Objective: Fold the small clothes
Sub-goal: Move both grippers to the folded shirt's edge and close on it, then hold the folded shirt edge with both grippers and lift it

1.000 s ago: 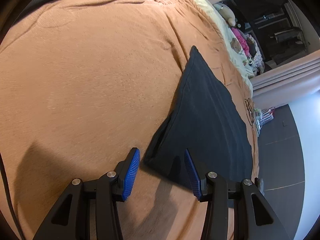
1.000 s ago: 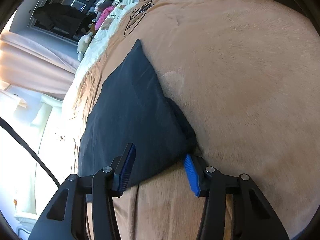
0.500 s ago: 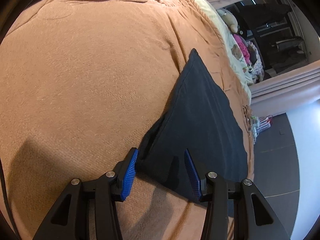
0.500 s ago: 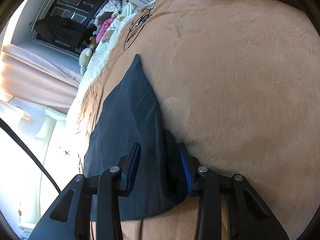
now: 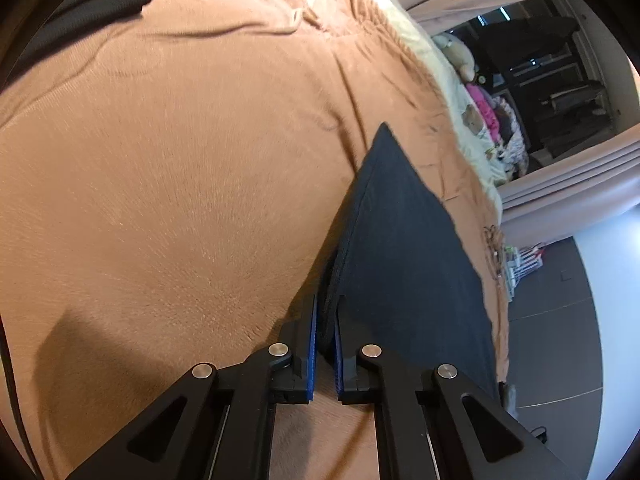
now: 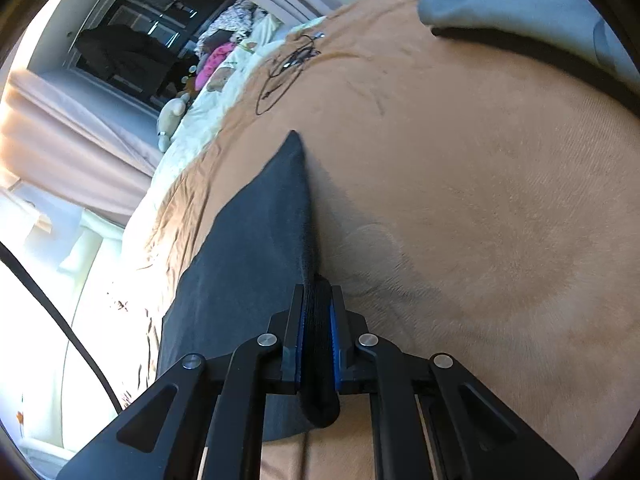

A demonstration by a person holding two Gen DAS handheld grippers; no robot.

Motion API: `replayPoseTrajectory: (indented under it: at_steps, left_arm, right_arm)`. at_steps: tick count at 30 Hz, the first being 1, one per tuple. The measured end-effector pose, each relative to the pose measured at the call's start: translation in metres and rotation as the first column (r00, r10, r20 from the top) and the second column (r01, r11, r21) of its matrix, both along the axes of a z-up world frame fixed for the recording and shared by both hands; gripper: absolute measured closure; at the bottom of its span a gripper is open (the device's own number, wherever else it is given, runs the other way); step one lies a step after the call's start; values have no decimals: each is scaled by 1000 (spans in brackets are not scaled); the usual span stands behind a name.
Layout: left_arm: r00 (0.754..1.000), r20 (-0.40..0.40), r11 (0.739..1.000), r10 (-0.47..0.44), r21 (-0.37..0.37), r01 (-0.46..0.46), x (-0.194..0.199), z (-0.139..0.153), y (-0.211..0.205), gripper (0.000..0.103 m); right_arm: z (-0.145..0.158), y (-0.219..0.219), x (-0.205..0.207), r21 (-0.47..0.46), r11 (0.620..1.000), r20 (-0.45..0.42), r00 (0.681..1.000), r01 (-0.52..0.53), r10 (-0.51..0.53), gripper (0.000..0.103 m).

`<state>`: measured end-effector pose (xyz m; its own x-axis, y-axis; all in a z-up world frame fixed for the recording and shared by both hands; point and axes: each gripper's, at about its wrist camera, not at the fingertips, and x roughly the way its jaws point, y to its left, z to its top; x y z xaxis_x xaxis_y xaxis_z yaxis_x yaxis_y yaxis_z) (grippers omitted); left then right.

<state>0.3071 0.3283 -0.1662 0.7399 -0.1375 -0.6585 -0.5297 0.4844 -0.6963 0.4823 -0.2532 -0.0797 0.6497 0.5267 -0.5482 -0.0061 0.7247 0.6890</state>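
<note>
Got both claws pinched on the near corners of the dark garment (image 5: 404,248) lying on the tan blanket (image 5: 180,184): left gripper (image 5: 326,320) and right gripper (image 6: 316,312) each clamped on bunched cloth. My worry is one corner slipping out mid-lift if I pull unevenly, wrecking the fold. A second ago both sets of jaws stood apart around those corners; they've just closed.

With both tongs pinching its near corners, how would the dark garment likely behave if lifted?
The dark garment bunches between the left tongs and right tongs, so it is probably floppy and would sag between them. It looks thin, likely light.
</note>
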Motion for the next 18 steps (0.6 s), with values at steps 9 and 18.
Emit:
replayPoseTrajectory:
  at_steps: [9, 18]
  left_arm:
    - [999, 42, 1000, -3, -9, 4, -32, 18, 2, 97]
    - [996, 88, 1000, 7, -14, -6, -83, 32, -3, 97]
  right_arm:
    - [10, -6, -30, -11, 1000, 4, 1000, -19, 19, 97]
    - [21, -23, -72, -10, 999, 27, 999, -39, 39, 97]
